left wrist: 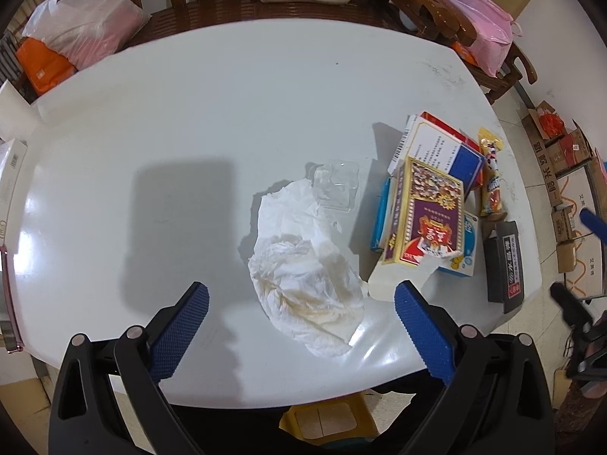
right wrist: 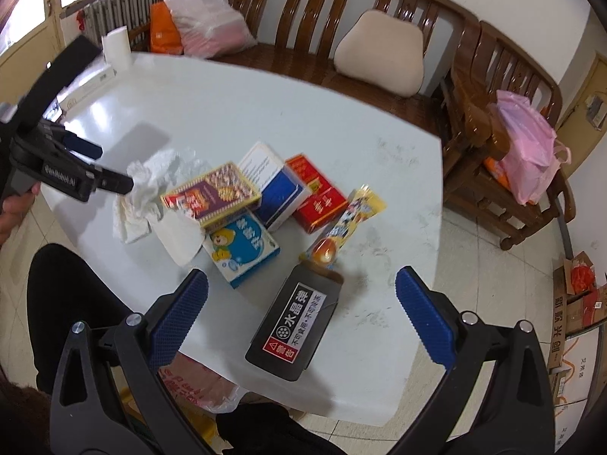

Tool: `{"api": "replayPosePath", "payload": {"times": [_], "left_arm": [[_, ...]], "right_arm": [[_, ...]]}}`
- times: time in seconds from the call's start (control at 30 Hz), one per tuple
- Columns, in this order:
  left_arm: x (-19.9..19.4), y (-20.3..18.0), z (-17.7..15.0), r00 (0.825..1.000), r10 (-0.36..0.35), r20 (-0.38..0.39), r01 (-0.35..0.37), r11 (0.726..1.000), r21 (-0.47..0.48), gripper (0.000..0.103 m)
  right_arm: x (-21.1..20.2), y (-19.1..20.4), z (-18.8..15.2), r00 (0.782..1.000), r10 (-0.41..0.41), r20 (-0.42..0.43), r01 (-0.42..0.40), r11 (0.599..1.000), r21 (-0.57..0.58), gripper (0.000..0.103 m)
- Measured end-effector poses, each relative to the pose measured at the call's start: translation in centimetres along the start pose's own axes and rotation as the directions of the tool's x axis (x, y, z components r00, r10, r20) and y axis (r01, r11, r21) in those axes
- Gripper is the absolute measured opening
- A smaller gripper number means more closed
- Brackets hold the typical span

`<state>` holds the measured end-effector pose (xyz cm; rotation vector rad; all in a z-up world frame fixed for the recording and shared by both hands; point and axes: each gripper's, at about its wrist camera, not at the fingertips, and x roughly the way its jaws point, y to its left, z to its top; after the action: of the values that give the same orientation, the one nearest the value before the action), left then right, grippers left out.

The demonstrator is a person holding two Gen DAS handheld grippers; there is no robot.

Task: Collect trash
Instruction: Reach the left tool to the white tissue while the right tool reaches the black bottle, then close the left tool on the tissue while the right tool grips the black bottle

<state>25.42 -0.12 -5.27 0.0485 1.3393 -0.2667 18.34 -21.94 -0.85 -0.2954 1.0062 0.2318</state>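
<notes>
While both grippers hang above the near edge of the white tabletop [left wrist: 189, 113], neither holds anything. Left gripper [left wrist: 301, 313]: jaws spread wide, crumpled stained tissue [left wrist: 303, 276] lying on the tabletop btwn the blue pads, not touched. Clear plastic tray [left wrist: 337, 185] sits just beyond the tissue, touching its far end. Right gripper [right wrist: 301, 309]: jaws also spread wide, black packet w/ red warning label [right wrist: 294, 328] lying flat btwn & below them, near the table edge. Trash pile just past it: yellow snack wrapper [right wrist: 343, 225] touching the packet's top, blue-white bear box [right wrist: 242, 248], purple-yellow box [right wrist: 212, 195] stacked on top of that, blue-white carton [right wrist: 275, 187], red box [right wrist: 316, 199]. Wooden bench [right wrist: 303, 38] w/ cream cushion [right wrist: 381, 55] & plastic bags behind the tabletop.
</notes>
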Motion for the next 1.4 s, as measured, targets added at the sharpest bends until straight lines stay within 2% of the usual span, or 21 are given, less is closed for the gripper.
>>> {"api": "replayPosePath", "payload": {"times": [0.33, 0.77, 0.8, 0.87, 0.9, 0.93, 0.97, 1.1, 1.27, 1.4], "left_arm": [[3.2, 1.0, 0.9, 0.999, -0.004, -0.047, 0.002, 0.999, -0.034, 0.096], [4.6, 1.5, 1.2, 0.999, 0.005, -0.053, -0.007, 0.999, -0.034, 0.096], [4.6, 1.5, 1.2, 0.999, 0.004, -0.052, -0.006, 0.999, -0.033, 0.095], [4.8, 1.3, 1.4, 0.999, 0.000, -0.054, -0.002, 1.000, -0.031, 0.090], [5.0, 1.1, 1.5, 0.998, -0.005, -0.058, 0.003, 1.000, -0.030, 0.084], [5.1, 1.1, 1.5, 0.998, -0.016, -0.066, 0.014, 0.999, -0.032, 0.077], [5.3, 0.9, 1.5, 0.997, -0.024, -0.073, 0.021, 0.999, -0.036, 0.075], [5.5, 1.1, 1.4, 0.997, -0.037, -0.066, 0.033, 0.998, -0.057, 0.074], [5.4, 0.8, 1.2, 0.998, -0.027, -0.050, 0.024, 0.999, -0.046, 0.072], [5.0, 1.1, 0.9, 0.999, -0.006, -0.041, 0.004, 0.999, -0.044, 0.054]], "right_arm": [[5.0, 0.0, -1.1, 0.995, 0.016, -0.103, -0.015, 1.000, 0.015, 0.097], [8.2, -0.1, -2.0, 0.986, 0.028, -0.164, -0.023, 0.999, 0.033, 0.096], [8.3, 0.0, -2.0, 0.986, 0.027, -0.167, -0.022, 0.999, 0.031, 0.096], [8.7, -0.3, -2.0, 0.984, 0.027, -0.174, -0.022, 0.999, 0.029, 0.087], [8.8, -0.3, -2.0, 0.983, 0.029, -0.179, -0.024, 0.999, 0.030, 0.081], [8.8, -0.4, -2.0, 0.983, 0.032, -0.182, -0.027, 0.999, 0.032, 0.081], [9.0, -0.5, -2.1, 0.982, 0.032, -0.184, -0.026, 0.999, 0.035, 0.081], [9.4, -0.6, -2.2, 0.980, 0.032, -0.197, -0.025, 0.999, 0.037, 0.080], [9.0, -0.2, -2.4, 0.981, -0.002, -0.194, 0.005, 1.000, 0.014, 0.061], [8.9, -0.1, -2.4, 0.982, -0.014, -0.191, 0.015, 1.000, 0.003, 0.057]]}}
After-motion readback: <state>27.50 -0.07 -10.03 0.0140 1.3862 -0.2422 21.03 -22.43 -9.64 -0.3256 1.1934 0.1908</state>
